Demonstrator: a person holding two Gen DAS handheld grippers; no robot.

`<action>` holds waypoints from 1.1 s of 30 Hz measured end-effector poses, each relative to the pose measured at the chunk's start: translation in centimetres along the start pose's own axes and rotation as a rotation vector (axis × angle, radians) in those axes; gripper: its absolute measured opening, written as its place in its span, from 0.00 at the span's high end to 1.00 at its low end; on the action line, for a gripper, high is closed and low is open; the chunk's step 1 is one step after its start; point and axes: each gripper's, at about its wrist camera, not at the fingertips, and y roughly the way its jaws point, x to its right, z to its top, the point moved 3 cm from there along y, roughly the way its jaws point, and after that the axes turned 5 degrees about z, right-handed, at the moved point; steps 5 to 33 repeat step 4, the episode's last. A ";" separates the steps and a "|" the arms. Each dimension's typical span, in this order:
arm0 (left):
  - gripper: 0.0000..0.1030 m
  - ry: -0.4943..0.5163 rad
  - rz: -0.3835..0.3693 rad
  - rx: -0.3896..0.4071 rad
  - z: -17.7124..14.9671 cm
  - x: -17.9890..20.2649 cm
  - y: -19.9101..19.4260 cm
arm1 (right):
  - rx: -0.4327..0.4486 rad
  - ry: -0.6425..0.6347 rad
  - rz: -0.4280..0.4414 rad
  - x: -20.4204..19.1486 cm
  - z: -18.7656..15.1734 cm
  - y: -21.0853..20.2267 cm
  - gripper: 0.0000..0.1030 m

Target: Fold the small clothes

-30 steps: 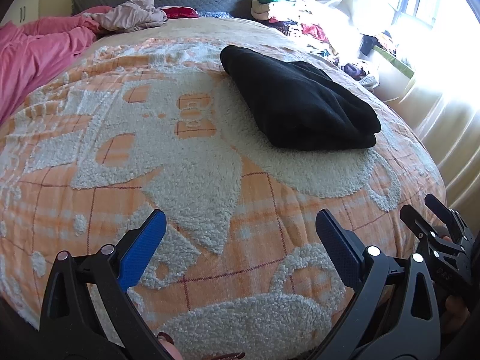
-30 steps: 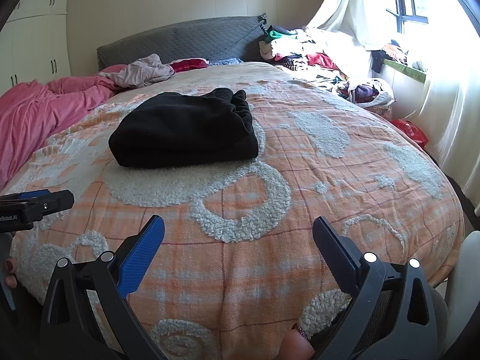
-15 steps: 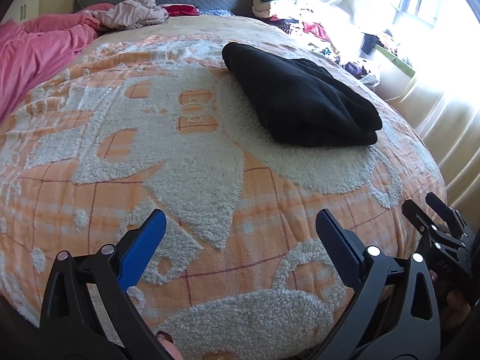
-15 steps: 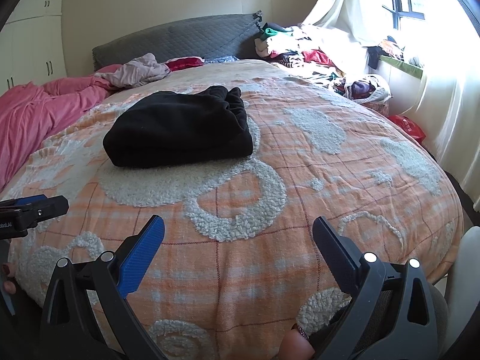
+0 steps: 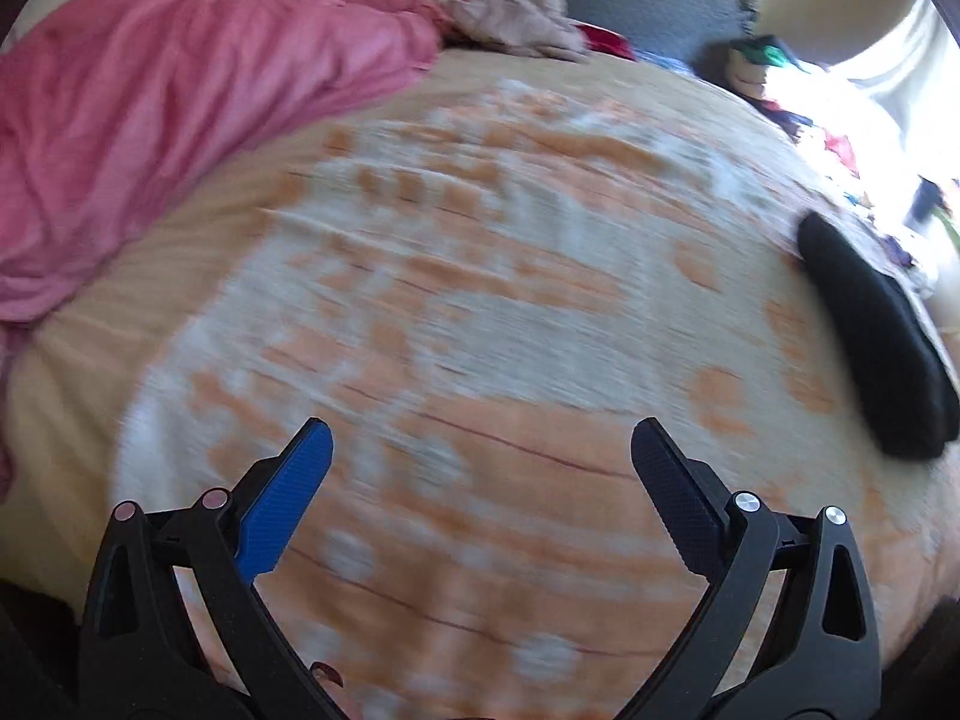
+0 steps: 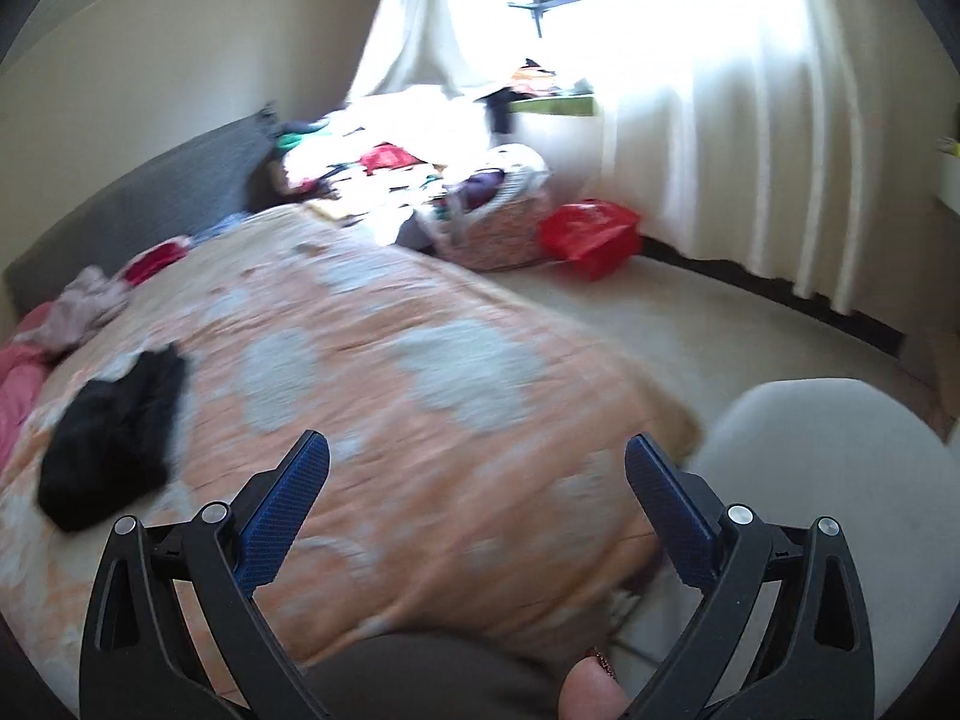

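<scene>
Both cameras have swung apart since half a second ago: your left tongs (image 5: 480,474) now face the far-left of the bed, toward the pink duvet (image 5: 168,102), and your right tongs (image 6: 477,480) have turned toward the window side, where the laundry pile (image 6: 384,180) and basket (image 6: 504,210) sit by the curtain (image 6: 720,120). Both views are smeared by the motion.

Both pairs of tongs are spread wide and carry nothing. The folded black garment (image 5: 882,330) lies on the orange blanket (image 5: 480,312), at the right edge of the left view and at the near-left of the right view (image 6: 114,438), well apart from both tongs. It looks finished, so the step in hand is most likely fetching the next small item.

To do that well, slow the swing so the picture sharpens before you commit. Pick one piece only: the pale crumpled cloth (image 5: 516,24) by the headboard (image 5: 648,6), or something off the pile. Keep the tongs wide until one edge of fabric sits between the pads (image 6: 282,504), then pinch a single layer, not a bunch. Carry it to bare blanket, clear of the black garment, so you do not drag that fold undone.
</scene>
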 end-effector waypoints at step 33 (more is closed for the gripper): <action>0.09 -0.084 0.213 0.002 3.3 -9.3 3.1 | -0.094 0.136 -0.340 12.7 0.5 4.7 0.04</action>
